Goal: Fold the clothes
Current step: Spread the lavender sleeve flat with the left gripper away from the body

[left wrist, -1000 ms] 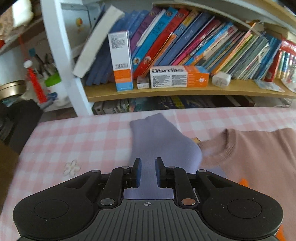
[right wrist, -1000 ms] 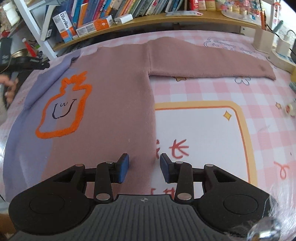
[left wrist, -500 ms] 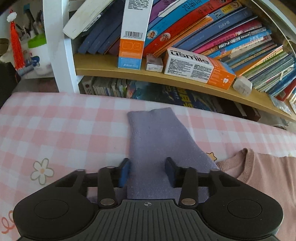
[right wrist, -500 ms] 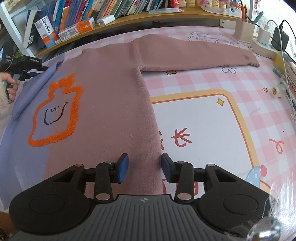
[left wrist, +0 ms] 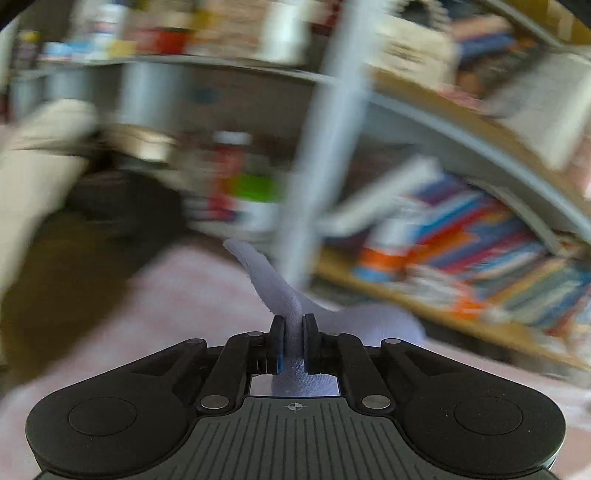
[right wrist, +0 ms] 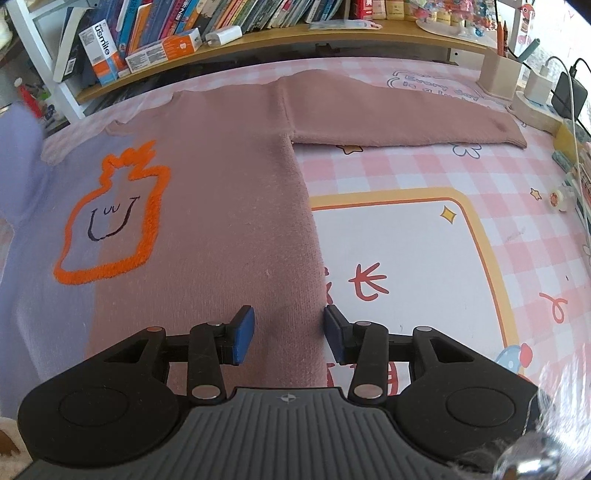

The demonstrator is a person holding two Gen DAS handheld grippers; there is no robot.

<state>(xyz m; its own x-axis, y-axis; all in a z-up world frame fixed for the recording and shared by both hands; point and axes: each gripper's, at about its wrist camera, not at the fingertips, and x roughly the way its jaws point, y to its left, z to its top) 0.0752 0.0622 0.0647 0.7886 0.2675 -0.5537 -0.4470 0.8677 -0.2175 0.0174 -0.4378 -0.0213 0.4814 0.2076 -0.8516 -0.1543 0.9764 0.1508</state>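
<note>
A sweater point(right wrist: 221, 192), pink on one half and lavender on the other with an orange outline figure point(right wrist: 110, 221), lies flat on the table. Its pink sleeve point(right wrist: 388, 114) stretches out to the right. My left gripper point(left wrist: 293, 343) is shut on the lavender sleeve point(left wrist: 273, 284), whose cuff sticks up above the fingers; this view is heavily blurred. In the right wrist view that lifted lavender sleeve point(right wrist: 18, 147) shows at the far left. My right gripper point(right wrist: 290, 334) is open, its fingers either side of the sweater's right edge near the hem.
A pink checked tablecloth point(right wrist: 424, 240) with a white cartoon panel covers the table. A bookshelf point(right wrist: 221, 26) with books and boxes runs along the back. A pen holder point(right wrist: 498, 70), charger and cables sit at the far right.
My left gripper went from open around the lavender sleeve to shut on it and has lifted it, swinging fast. My right gripper stayed open at the sweater's edge.
</note>
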